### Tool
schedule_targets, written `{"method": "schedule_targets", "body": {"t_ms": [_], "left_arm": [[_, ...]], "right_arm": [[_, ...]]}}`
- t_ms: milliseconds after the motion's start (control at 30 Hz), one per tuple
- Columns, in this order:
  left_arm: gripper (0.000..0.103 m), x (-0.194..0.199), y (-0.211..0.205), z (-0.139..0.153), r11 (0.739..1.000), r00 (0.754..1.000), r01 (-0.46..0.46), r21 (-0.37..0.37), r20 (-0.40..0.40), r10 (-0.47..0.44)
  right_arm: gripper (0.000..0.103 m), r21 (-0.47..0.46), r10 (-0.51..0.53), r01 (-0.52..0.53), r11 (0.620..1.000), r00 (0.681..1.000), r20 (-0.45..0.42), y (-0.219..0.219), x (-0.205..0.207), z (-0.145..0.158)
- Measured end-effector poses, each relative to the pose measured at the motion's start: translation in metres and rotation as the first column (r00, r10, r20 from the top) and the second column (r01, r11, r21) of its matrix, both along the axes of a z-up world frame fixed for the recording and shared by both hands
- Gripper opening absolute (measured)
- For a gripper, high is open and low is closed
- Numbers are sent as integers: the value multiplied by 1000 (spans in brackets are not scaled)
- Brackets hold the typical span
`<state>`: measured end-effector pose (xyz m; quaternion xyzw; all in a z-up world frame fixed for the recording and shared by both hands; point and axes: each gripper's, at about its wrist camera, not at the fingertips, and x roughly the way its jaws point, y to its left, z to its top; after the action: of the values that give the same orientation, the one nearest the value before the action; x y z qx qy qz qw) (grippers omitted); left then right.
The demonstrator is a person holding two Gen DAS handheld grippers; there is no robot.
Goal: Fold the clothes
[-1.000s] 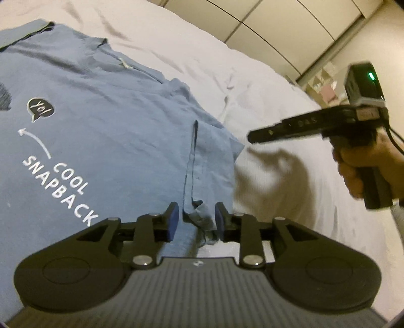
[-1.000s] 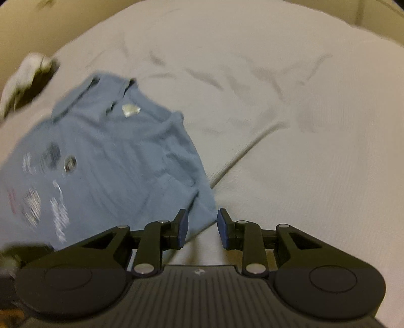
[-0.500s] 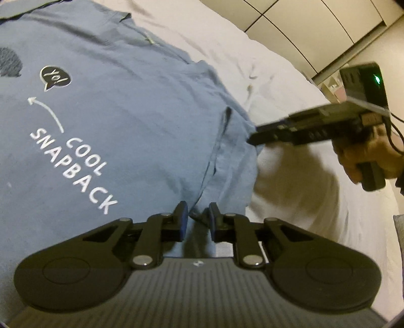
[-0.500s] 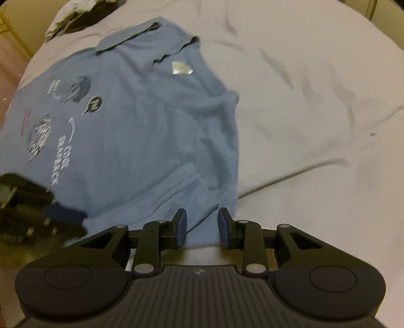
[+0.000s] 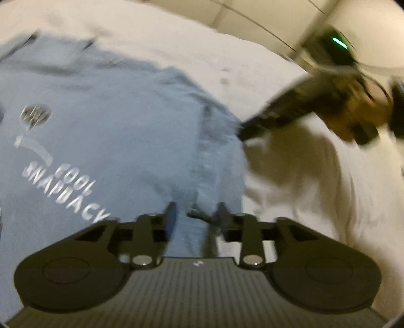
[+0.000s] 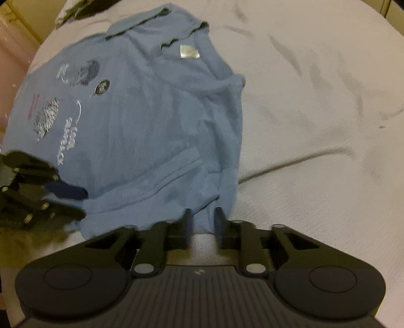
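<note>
A blue T-shirt (image 5: 113, 126) printed "COOL SNAPBACK" lies flat on a white bed cover (image 5: 303, 189). The left wrist view is blurred. My left gripper (image 5: 197, 217) is open at the shirt's side, with the sleeve seam lying between its fingers. In the right wrist view the shirt (image 6: 151, 113) shows its collar far off and its sleeve (image 6: 176, 176) nearest. My right gripper (image 6: 202, 219) is open, its fingers straddling the sleeve's lower edge. The left gripper (image 6: 63, 196) shows there at the shirt's left edge. The right gripper's tip (image 5: 252, 128) reaches the sleeve from the right.
The bed cover (image 6: 315, 126) is creased and stretches wide to the right of the shirt. Pale cabinet doors (image 5: 252, 15) stand behind the bed. A dark heap of clothes (image 6: 83, 10) sits beyond the collar. A person's hand (image 5: 353, 118) holds the right gripper.
My left gripper's fingers narrowed, then spread again over the sleeve seam. My right gripper swung toward the shirt and now has its fingers at the sleeve edge.
</note>
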<state>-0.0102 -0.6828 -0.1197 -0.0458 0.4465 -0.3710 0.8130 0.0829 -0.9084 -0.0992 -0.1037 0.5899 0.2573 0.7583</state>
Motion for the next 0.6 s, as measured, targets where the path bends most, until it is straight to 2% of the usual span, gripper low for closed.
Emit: {"method": "schedule_targets", "body": {"t_ms": [33, 100, 233, 300, 367, 433, 600], "left_arm": [[44, -2, -3, 1, 1000, 1000, 17, 2, 2, -17], [46, -3, -8, 1, 1000, 1000, 29, 1, -10, -28], [44, 6, -6, -4, 998, 995, -55, -42, -88, 51], [33, 13, 0, -8, 992, 985, -111, -58, -139, 102], [18, 20, 7, -12, 985, 971, -164, -58, -187, 151], [13, 18, 8, -8, 987, 976, -151, -47, -165, 142], [15, 13, 11, 1, 993, 987, -120, -19, -110, 117]], "right_arm": [[1, -11, -2, 2, 1000, 1000, -5, 0, 0, -1], [1, 1, -46, 46, 999, 999, -20, -6, 0, 2], [0, 3, -120, 120, 993, 992, -41, -21, -3, 11], [0, -24, -131, 130, 991, 990, -45, -23, -4, 12], [0, -59, -131, 128, 990, 991, -40, -23, -6, 11], [0, -73, -142, 139, 988, 989, -35, -24, -8, 11], [0, -88, -164, 163, 983, 987, 5, -24, -17, 21]]}}
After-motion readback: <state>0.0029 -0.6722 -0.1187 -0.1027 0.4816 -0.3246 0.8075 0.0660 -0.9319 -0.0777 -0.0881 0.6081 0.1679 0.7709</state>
